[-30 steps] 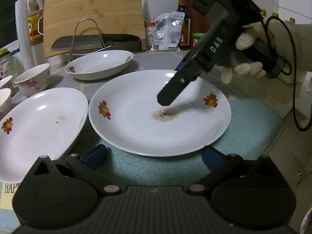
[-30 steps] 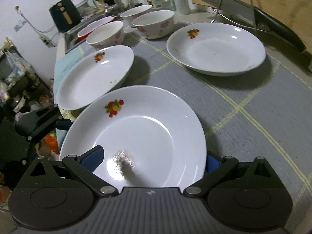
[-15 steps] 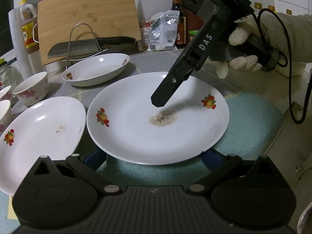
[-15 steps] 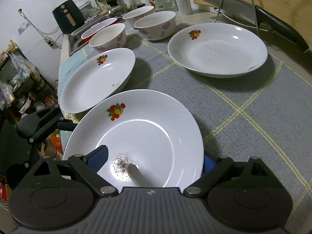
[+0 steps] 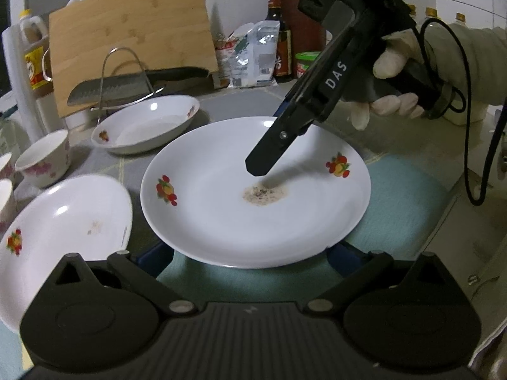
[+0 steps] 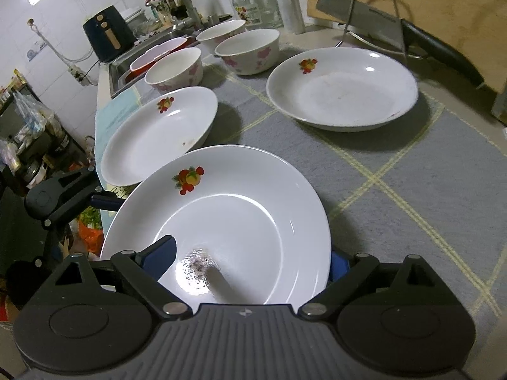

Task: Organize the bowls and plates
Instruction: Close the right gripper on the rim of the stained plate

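Note:
A large white plate (image 5: 221,218) with fruit prints and a brown crumb stain is lifted off the teal mat, tilted; it also shows in the right wrist view (image 6: 253,209). My right gripper (image 6: 250,262) is shut on the plate's rim, one finger (image 5: 269,155) on top of the plate, the other under it. My left gripper (image 5: 247,256) is open, its blue pads below the plate's near rim. A second plate (image 5: 63,228) lies to the left, a third plate (image 5: 149,126) behind. Floral bowls (image 6: 247,50) stand beyond.
A cleaver on a wire rack (image 5: 126,85) and a wooden cutting board (image 5: 133,47) stand at the back, with bottles and packets (image 5: 253,53). A sink (image 6: 152,60) and dark air fryer (image 6: 107,38) lie beyond the bowls. The grey checked mat (image 6: 412,190) covers the counter.
The right gripper has raised the large plate off the mat and tilted it. The left gripper has stayed low at the plate's near edge.

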A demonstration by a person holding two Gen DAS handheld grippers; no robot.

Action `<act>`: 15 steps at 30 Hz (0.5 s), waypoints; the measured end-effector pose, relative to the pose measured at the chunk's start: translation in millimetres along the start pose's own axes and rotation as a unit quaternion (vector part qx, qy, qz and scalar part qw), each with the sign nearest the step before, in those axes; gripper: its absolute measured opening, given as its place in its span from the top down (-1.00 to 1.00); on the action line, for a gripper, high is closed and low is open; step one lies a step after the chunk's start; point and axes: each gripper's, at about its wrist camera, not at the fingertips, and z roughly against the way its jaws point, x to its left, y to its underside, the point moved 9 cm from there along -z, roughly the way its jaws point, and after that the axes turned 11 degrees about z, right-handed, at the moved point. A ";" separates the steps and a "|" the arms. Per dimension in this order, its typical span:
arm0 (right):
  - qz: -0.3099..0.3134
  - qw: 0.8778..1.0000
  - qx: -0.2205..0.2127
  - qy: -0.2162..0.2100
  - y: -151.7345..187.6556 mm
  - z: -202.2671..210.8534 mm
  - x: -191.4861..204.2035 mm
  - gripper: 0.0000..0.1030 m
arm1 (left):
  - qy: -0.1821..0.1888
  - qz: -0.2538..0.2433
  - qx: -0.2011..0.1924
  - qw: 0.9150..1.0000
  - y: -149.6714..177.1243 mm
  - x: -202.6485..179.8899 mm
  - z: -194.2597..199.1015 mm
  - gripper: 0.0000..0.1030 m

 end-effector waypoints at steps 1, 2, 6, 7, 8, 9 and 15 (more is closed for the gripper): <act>-0.001 1.000 -0.001 0.005 0.8 3.0 -1.5 -0.89 | 0.003 -0.003 -0.001 1.000 -2.6 -1.5 -0.6 -0.97; -0.002 1.000 -0.002 0.009 1.7 6.2 -3.4 -0.89 | 0.007 -0.006 -0.002 1.000 -5.7 -3.1 -1.9 -0.97; -0.012 1.000 -0.009 0.026 5.8 20.0 -13.4 -0.89 | 0.022 -0.019 -0.004 1.000 -16.5 -11.1 -10.0 -0.97; -0.014 0.999 -0.011 0.032 6.8 23.1 -16.3 -0.89 | 0.026 -0.023 -0.005 0.999 -19.8 -12.9 -13.3 -0.97; -0.017 0.999 -0.013 0.037 7.4 26.3 -19.5 -0.89 | 0.030 -0.026 -0.005 0.999 -22.4 -14.6 -16.2 -0.97; -0.020 0.999 -0.014 0.043 8.8 29.6 -23.1 -0.89 | 0.034 -0.030 -0.006 0.999 -24.7 -16.1 -18.7 -0.97; -0.045 0.996 -0.020 0.075 21.3 46.6 -48.2 -0.89 | 0.065 -0.051 -0.008 0.997 -42.2 -27.9 -40.5 -0.97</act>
